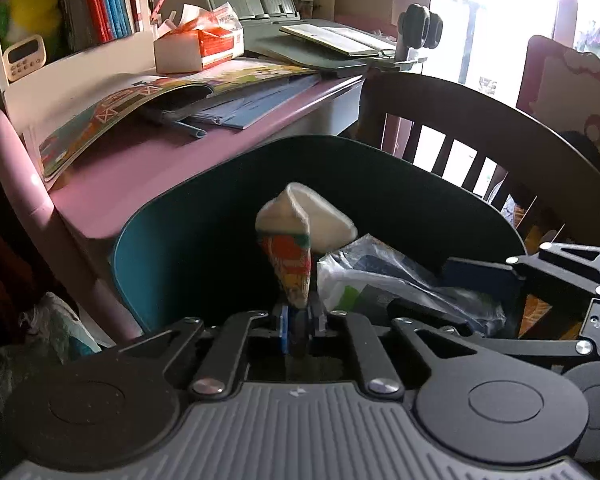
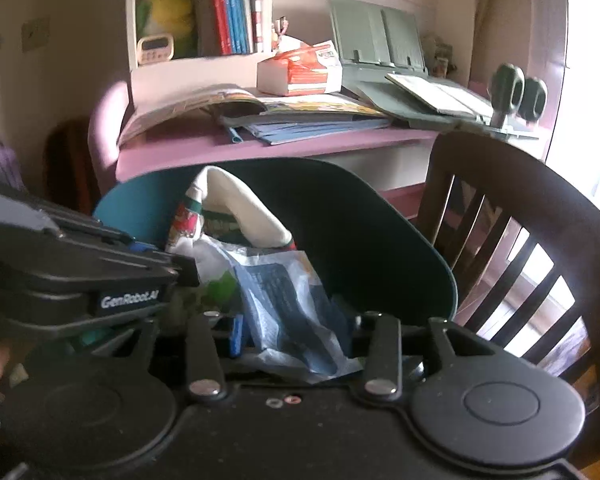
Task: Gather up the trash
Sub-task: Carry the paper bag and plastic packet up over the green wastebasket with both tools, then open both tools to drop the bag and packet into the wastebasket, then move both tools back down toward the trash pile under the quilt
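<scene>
Over the teal bin [image 1: 172, 248], the left tool [image 1: 300, 320] clamps a wrapper [image 1: 292, 264]. The right tool [image 2: 296, 332] stands apart around a plastic bag [image 2: 284, 304] (neither dropped yet), and the bench's [image 1: 148, 168] front edge looks free of trash.

Far ahead of the gripper a pink surface [image 1: 148, 168] holds an open picture book [image 1: 140, 100] and a tissue box [image 1: 198, 46]. A dark wooden chair [image 1: 500, 136] stands to its right.

A folded paper wrapper [image 1: 290, 256] — white on top, printed red, green and orange below — stands upright over the open teal bin [image 1: 160, 276], its lower tip pinched. Just beside it a crumpled clear plastic bag [image 2: 284, 300] with blue print sags across the bin's mouth.
</scene>
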### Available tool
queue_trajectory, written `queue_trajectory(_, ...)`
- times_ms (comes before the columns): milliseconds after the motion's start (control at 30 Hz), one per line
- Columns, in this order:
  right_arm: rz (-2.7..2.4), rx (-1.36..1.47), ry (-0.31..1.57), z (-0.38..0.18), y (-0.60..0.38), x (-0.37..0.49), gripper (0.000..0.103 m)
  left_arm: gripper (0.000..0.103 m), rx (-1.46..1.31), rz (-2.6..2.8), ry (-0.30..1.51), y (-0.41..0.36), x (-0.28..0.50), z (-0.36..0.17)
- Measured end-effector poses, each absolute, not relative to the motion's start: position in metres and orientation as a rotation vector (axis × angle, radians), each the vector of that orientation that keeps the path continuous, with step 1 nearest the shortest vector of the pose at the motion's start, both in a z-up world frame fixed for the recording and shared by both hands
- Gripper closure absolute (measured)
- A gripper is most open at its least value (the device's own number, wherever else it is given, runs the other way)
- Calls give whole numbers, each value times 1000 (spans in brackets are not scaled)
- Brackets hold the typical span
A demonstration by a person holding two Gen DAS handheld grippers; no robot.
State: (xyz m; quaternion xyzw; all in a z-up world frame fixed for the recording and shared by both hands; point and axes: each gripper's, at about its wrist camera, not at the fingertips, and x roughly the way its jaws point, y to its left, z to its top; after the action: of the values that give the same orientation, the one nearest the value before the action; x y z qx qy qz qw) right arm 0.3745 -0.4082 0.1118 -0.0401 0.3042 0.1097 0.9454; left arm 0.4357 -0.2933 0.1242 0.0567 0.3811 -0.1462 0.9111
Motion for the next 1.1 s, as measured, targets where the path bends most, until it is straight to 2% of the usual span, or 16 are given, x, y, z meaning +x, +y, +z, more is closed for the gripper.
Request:
queue_trajectory(167,207,-105,616,116,-406,371,50,72,107,-304,767,-292,428,133)
queue_trajectory(400,202,-91,576,141,-410,350,49,70,77,-340,721,-280,403,161)
queue_trajectory(433,203,-89,571,145,-410,345,49,64,76,-340,713,-277,396,166)
queue_trajectory(467,207,-87,566,149,-409,340,49,53,74,-341,706,-274,391,171)
queue_trajectory(533,216,-83,558,156,-406,329,49,45,70,-344,679,-268,377,180)
queue_trajectory(833,275,-43,530,187,-384,277,48,45,47,-330,622,-224,316,213)
queue_trajectory(967,326,-33,520,195,-363,253,47,37,27,-315,603,-193,288,220)
queue_trajectory(1100,388,-25,515,195,-337,232,47,35,2,-285,595,-155,257,220)
